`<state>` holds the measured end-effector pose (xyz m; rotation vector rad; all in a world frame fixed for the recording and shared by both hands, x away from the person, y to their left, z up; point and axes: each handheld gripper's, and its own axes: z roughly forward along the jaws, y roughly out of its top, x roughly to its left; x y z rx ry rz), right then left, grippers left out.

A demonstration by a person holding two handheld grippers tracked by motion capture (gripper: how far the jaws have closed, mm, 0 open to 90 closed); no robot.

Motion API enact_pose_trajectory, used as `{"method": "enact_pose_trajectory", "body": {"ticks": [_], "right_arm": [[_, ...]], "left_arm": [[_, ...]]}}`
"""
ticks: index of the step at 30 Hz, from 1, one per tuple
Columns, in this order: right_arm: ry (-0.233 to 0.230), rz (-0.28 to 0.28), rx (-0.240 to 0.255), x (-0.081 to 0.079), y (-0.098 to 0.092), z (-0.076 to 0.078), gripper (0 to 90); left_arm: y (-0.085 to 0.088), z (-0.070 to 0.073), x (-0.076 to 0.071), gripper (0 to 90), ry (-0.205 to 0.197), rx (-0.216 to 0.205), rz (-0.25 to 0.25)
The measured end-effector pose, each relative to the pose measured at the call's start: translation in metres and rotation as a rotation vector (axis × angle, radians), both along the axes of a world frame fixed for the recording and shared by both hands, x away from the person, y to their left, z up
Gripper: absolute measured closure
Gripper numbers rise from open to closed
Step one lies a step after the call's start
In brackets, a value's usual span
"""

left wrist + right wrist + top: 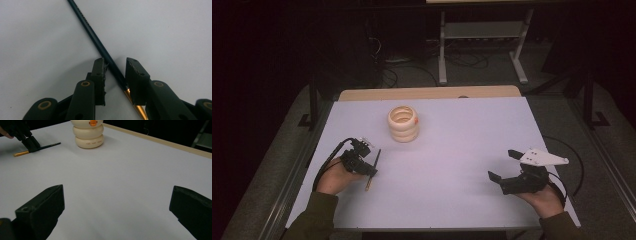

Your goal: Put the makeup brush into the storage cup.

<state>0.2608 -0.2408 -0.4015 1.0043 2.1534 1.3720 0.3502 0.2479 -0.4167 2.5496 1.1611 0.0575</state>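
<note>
The left gripper (115,75) sat nearest the lens in the left gripper view, its two black jaws straddling one pencil (100,46). The left pad edge touched the shaft; a narrow gap remained at the right pad, so the jaws stood slightly apart around the pencil and were not yet clamped on it.

Writing: a fine line of print ran along the dark shaft of the pencil, too small to read. The cream holder (89,133) carried a short line of dark lettering on its lowest ring, likewise unreadable, and an orange mark on its upper ring.

Count: one pencil, one holder made of stacked rings, two grippers, one table (462,145) with a white top and a wooden far edge.

Orientation: the pencil (373,169) lay flat on the table. Its long axis ran nearly from the person's side toward the far edge, tilted slightly right at the far end. The gold-coloured end (136,106) pointed toward the person; the dark end pointed toward the holder.

Position relative to the holder (403,123): the pencil lay near it, on the person's side and to the left. The left gripper (357,159) lay across the pencil's middle. The right gripper (502,167) rested well apart from the holder, to the right and toward the person, with its jaws spread wide and nothing between them.
</note>
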Motion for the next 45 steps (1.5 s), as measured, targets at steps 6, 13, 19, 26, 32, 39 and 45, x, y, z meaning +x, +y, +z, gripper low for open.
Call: {"method": "enact_pose_trajectory", "body": {"ticks": [6, 13, 19, 26, 32, 39, 45], "right_arm": [[0.001, 0.001, -0.001, 0.0002, 0.0004, -0.0003, 0.0], [0.001, 0.000, 0.002, 0.0002, 0.0003, -0.0001, 0.0], [0.001, -0.001, 0.002, 0.0002, -0.0003, 0.0000, 0.0], [0.009, -0.003, 0.003, 0.0001, -0.0005, 0.0000, 0.0], [0.002, -0.004, 0.002, 0.0003, -0.0008, 0.0003, 0.0], [0.003, -0.004, 0.003, 0.0003, -0.0010, 0.0004, 0.0], [0.008, -0.006, 0.005, -0.0002, -0.0005, 0.0008, 0.0]], "left_arm": [[-0.0023, -0.0003, -0.0006, 72.8, -0.017, 0.026, -0.005], [-0.0029, -0.0006, -0.0008, 76.8, -0.026, 0.038, -0.005], [-0.0030, 0.0000, -0.0003, 77.0, -0.020, 0.039, -0.010], [-0.0028, 0.0003, 0.0007, 80.0, -0.025, 0.048, -0.022], [0.0003, 0.0014, -0.0002, 77.9, -0.014, 0.053, -0.015], [0.0012, 0.0019, -0.0011, 78.0, 0.012, 0.067, -0.027], [-0.0020, 0.0012, -0.0020, 78.6, 0.002, 0.084, -0.021]]}}
